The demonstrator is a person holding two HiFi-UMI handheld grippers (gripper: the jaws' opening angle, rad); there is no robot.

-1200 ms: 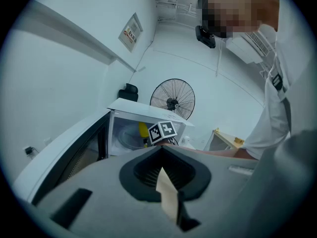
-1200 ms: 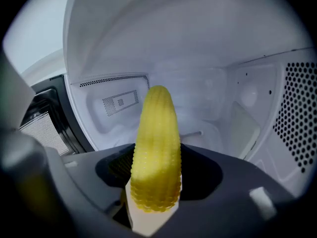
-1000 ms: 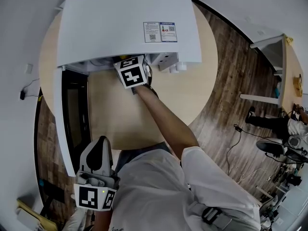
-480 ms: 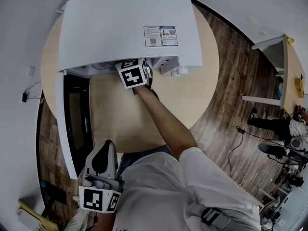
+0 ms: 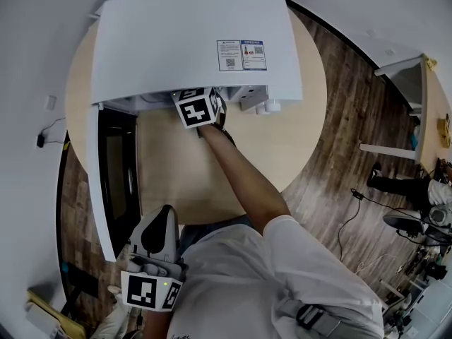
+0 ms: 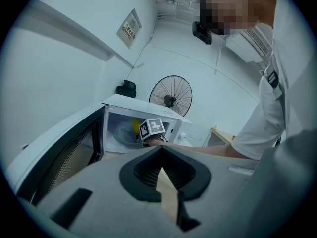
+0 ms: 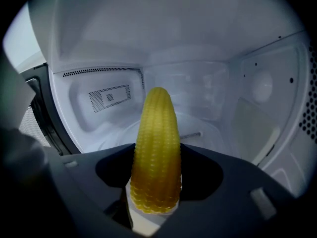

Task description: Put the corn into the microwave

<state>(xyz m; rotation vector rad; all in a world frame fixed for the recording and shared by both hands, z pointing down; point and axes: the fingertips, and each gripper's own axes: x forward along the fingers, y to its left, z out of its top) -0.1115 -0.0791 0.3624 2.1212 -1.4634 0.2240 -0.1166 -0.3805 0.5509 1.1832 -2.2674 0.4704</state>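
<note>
**Q:** What's moved?

**A:** Almost nothing. The right gripper [image 7: 154, 185] has stayed at the mouth of the microwave [image 5: 191, 41].

**Q:** Next step?

**A:** Lower gently, then release (the door stands wide open). The corn [image 7: 156, 148] is inside the cavity. Its base is clamped between that gripper's jaws, and its tip points forward over the turntable [image 7: 210, 133]. The left gripper [image 6: 166, 182] waits at the person's side, jaws together and empty.

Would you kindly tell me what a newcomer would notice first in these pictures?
The yellow corn, gripped in the right tool, points into the white microwave cavity. The microwave sits on a round wooden table with its door swung open to the left. The left tool hangs shut and empty near the person's waist.
</note>
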